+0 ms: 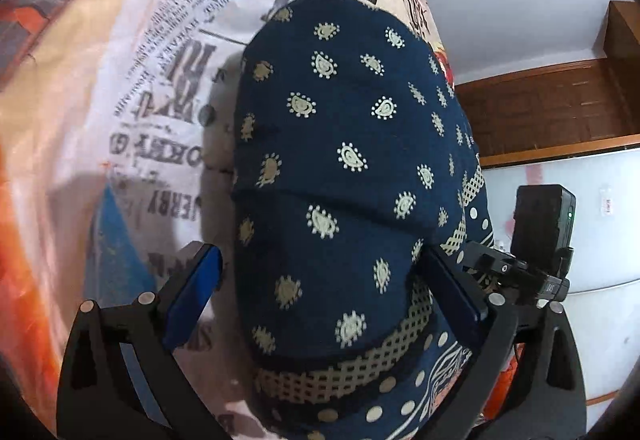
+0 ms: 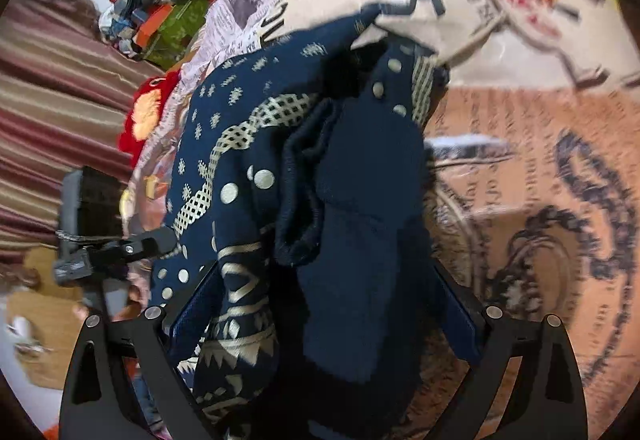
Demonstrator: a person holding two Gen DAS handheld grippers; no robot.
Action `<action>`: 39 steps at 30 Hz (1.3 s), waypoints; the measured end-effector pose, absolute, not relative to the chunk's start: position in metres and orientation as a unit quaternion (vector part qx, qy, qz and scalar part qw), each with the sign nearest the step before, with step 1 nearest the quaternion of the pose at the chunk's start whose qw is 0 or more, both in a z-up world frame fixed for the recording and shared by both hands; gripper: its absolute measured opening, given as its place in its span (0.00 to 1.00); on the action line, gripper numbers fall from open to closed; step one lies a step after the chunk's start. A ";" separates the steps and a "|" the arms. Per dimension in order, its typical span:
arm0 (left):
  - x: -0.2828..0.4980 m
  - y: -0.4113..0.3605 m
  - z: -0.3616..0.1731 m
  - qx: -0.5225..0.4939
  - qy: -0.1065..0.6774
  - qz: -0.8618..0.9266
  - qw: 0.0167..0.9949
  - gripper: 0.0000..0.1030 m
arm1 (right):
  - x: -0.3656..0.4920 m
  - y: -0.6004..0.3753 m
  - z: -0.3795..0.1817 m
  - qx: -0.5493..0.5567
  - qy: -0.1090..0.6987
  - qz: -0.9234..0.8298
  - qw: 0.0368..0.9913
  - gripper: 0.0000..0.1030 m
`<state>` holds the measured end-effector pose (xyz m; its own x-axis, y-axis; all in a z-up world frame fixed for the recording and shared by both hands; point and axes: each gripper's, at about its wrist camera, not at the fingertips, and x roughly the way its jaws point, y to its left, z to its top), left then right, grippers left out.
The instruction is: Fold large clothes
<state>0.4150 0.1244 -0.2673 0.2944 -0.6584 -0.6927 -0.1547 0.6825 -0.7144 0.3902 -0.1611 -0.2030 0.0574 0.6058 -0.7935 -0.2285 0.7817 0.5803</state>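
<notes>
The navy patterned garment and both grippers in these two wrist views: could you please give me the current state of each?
Navy patterned garment: partly folded, lying on the printed bedsheet, bunched at the right gripper's end.
Left gripper: open, fingers either side of the garment.
Right gripper: jaws apart around bunched cloth; a firm grip cannot be confirmed.
Printed bedsheet: spread out under the garment.

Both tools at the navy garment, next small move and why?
Probably draw both tools back off the navy printed garment. It looks folded on the printed bedsheet, and the left tool and right tool straddle it with fingers spread, apparently not pinching.
</notes>
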 end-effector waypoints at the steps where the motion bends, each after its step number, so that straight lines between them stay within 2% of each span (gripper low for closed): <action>1: 0.417 0.122 -0.269 -0.360 0.568 -0.181 0.717 0.98 | 0.392 -0.160 -0.205 0.155 0.620 0.298 0.709 0.95; 10: 0.439 0.096 -0.284 -0.384 0.578 -0.221 0.685 0.98 | 0.408 -0.136 -0.214 0.169 0.634 0.327 0.680 0.97; 13: 0.441 0.092 -0.282 -0.383 0.573 -0.225 0.689 0.93 | 0.409 -0.130 -0.215 0.169 0.635 0.327 0.680 0.97; 15: 0.441 0.094 -0.276 -0.376 0.567 -0.225 0.697 0.85 | 0.409 -0.127 -0.215 0.165 0.634 0.325 0.682 0.93; 17: 0.444 0.093 -0.266 -0.369 0.562 -0.225 0.705 0.78 | 0.407 -0.126 -0.214 0.165 0.633 0.331 0.680 0.79; 18: 0.441 0.093 -0.262 -0.363 0.560 -0.223 0.710 0.77 | 0.406 -0.124 -0.213 0.167 0.632 0.334 0.679 0.77; 20: 0.438 0.090 -0.255 -0.349 0.556 -0.218 0.723 0.70 | 0.406 -0.121 -0.213 0.173 0.631 0.342 0.674 0.61; 23: 0.435 0.085 -0.237 -0.328 0.549 -0.214 0.739 0.64 | 0.403 -0.112 -0.207 0.177 0.626 0.348 0.675 0.48; 26: 0.424 0.082 -0.213 -0.304 0.533 -0.211 0.761 0.63 | 0.399 -0.106 -0.194 0.174 0.616 0.355 0.681 0.44; 33: 0.398 0.094 -0.139 -0.281 0.477 -0.209 0.806 0.63 | 0.387 -0.087 -0.135 0.166 0.574 0.385 0.703 0.43; 39: 0.357 0.142 -0.085 -0.264 0.435 -0.199 0.838 0.63 | 0.369 -0.052 -0.074 0.147 0.529 0.413 0.726 0.43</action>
<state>0.3566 0.1425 -0.0848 0.5424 -0.5626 -0.6240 0.1030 0.7816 -0.6152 0.3693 -0.0524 -0.0737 0.0988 0.7562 -0.6468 -0.4442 0.6151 0.6514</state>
